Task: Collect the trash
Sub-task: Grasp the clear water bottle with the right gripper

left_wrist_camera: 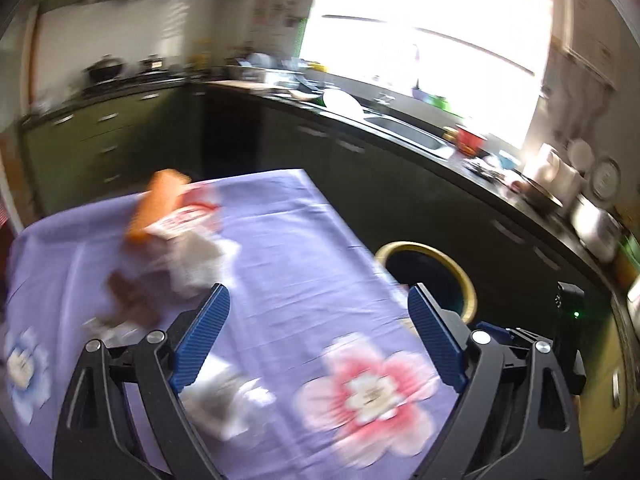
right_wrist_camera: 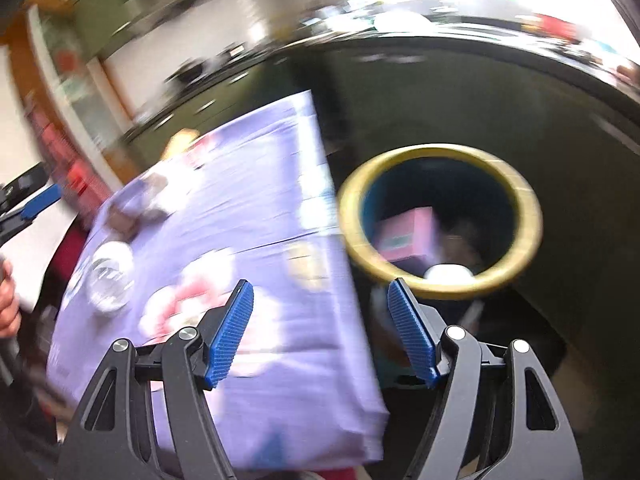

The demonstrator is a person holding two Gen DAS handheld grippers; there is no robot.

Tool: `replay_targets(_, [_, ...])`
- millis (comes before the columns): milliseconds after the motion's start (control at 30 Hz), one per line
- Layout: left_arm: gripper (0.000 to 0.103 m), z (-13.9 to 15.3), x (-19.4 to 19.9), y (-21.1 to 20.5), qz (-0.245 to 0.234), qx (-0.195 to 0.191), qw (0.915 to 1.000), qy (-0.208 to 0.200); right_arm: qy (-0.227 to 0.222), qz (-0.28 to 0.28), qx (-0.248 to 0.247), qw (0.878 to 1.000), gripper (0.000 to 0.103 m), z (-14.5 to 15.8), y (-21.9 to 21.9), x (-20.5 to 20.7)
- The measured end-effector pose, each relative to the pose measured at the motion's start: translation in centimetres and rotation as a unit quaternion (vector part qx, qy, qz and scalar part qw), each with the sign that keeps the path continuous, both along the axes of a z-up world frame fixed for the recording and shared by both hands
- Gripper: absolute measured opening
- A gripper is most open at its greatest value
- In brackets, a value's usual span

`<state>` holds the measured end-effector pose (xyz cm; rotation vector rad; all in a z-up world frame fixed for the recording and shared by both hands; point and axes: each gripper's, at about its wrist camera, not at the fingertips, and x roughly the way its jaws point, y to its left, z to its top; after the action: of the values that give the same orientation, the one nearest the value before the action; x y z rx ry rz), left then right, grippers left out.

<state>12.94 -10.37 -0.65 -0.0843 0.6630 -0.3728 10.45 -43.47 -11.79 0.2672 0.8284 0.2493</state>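
Observation:
Trash lies on a table under a lilac flowered cloth (left_wrist_camera: 288, 240): an orange packet (left_wrist_camera: 154, 204), a red-and-white wrapper (left_wrist_camera: 188, 216), crumpled pale paper (left_wrist_camera: 192, 264), a brown wrapper (left_wrist_camera: 128, 300) and a white crumpled piece (left_wrist_camera: 228, 396) close under my left gripper. My left gripper (left_wrist_camera: 318, 288) is open over the cloth and holds nothing. To the table's right stands a yellow-rimmed bin (left_wrist_camera: 470, 280) (right_wrist_camera: 528, 208) with a pink box (right_wrist_camera: 408, 232) and a white object (right_wrist_camera: 446, 272) inside. My right gripper (right_wrist_camera: 320, 282) is open and empty over the table's edge beside the bin. A clear crumpled piece (right_wrist_camera: 110, 276) lies on the cloth (right_wrist_camera: 260, 208).
A dark kitchen counter (left_wrist_camera: 400, 120) with a sink (left_wrist_camera: 404, 130), dishes and pots runs behind the table under a bright window. Green cabinets (left_wrist_camera: 100, 136) stand at the back left. A person's hand (right_wrist_camera: 8, 304) shows at the left edge. Both views are blurred.

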Motion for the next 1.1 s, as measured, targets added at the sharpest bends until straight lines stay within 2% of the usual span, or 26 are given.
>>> replay_targets(133, [0.086,-0.8,-1.4,4.7,0.057,0.003,0.9984,0.002,0.004,0.107,0.013,0.994,0.069,0.4,6.6,1.6])
replay_targets(233, [0.086,-1.1,-2.2,7.4,0.089,-0.002,0.9960,0.003,0.000,0.183,0.025,0.983,0.069,1.1,11.7,2.2])
replay_targets(300, [0.086,-1.3,-2.8,9.6,0.112,-0.011,0.9936,0.006,-0.006,0.242,0.027,0.970,0.070,1.9,15.1,2.5])
replay_targets(467, [0.086,-1.4,-3.9,12.8,0.153,-0.015,0.9880,0.001,-0.008,0.321,-0.014,0.947,0.074,3.2,22.1,5.4])
replay_targets(567, [0.086,-1.6,-4.3,13.9,0.164,-0.020,0.9863,0.000,0.024,0.365,-0.044,0.930,0.074,2.2,26.6,7.5])
replay_targets(700, [0.086,-2.1,-4.7,14.9,0.167,-0.026,0.9856,0.004,0.062,0.393,-0.085,0.914,0.074,0.0,30.1,9.0])
replay_targets(967, [0.086,-2.6,-4.9,16.3,0.176,-0.037,0.9837,0.009,0.071,0.391,-0.144,0.906,0.074,-2.0,33.1,10.3])
replay_targets(1100, [0.086,-3.0,-4.9,16.4,0.176,-0.039,0.9836,0.011,0.070,0.390,-0.162,0.904,0.065,-2.4,33.7,10.2])
